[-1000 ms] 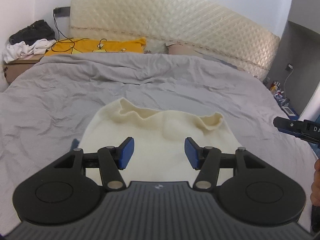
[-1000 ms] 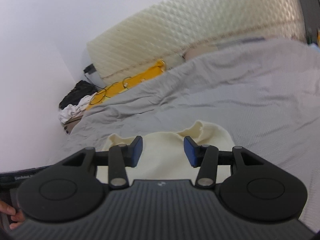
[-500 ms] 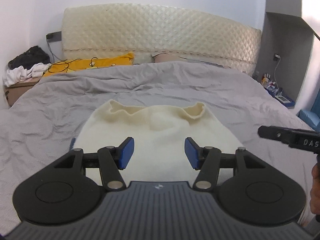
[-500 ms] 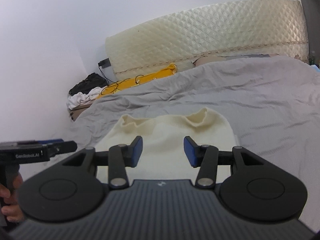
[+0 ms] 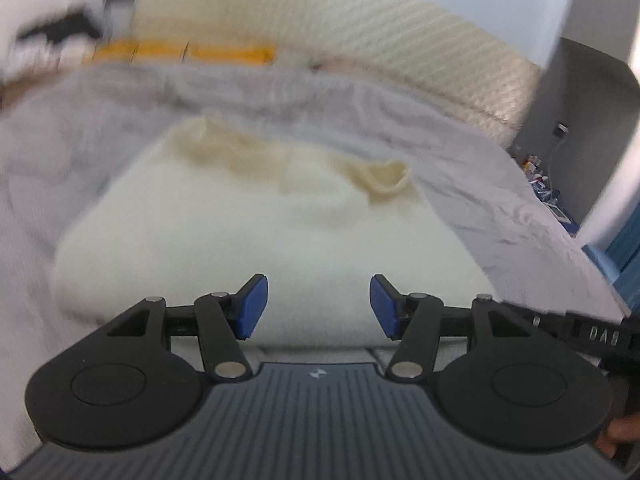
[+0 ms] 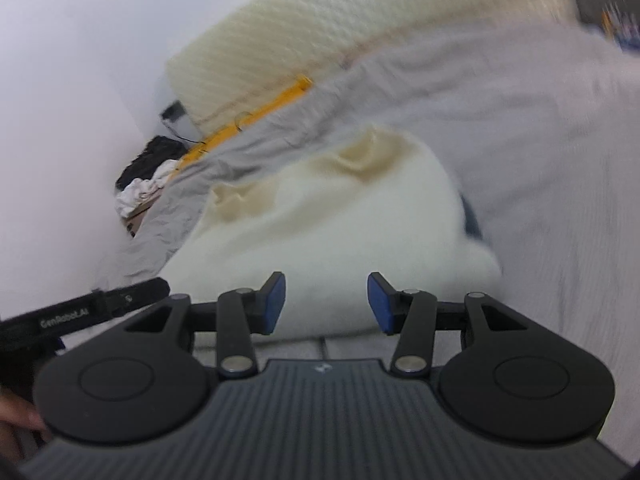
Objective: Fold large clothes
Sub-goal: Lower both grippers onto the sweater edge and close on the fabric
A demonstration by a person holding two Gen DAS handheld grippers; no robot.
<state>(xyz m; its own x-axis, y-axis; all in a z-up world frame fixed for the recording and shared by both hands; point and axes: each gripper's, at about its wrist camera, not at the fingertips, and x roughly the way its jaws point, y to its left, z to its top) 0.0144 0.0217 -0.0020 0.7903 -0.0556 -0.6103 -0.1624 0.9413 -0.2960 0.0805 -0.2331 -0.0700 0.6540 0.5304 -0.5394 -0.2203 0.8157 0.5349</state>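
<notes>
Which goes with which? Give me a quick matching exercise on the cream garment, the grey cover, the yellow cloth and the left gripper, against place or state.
1 cream garment
2 grey cover
3 yellow cloth
4 left gripper

a open, nothing held
b by the headboard
c spread over the bed
d lying on the cover, just ahead of both grippers

Pairs: 1-d, 2-c, 3-b, 4-a

Counted on inspection: two grippers, the left gripper and the right gripper. One cream garment on one grey bed cover. One quilted headboard, far. One yellow cloth, far left. One clothes heap, far left.
</notes>
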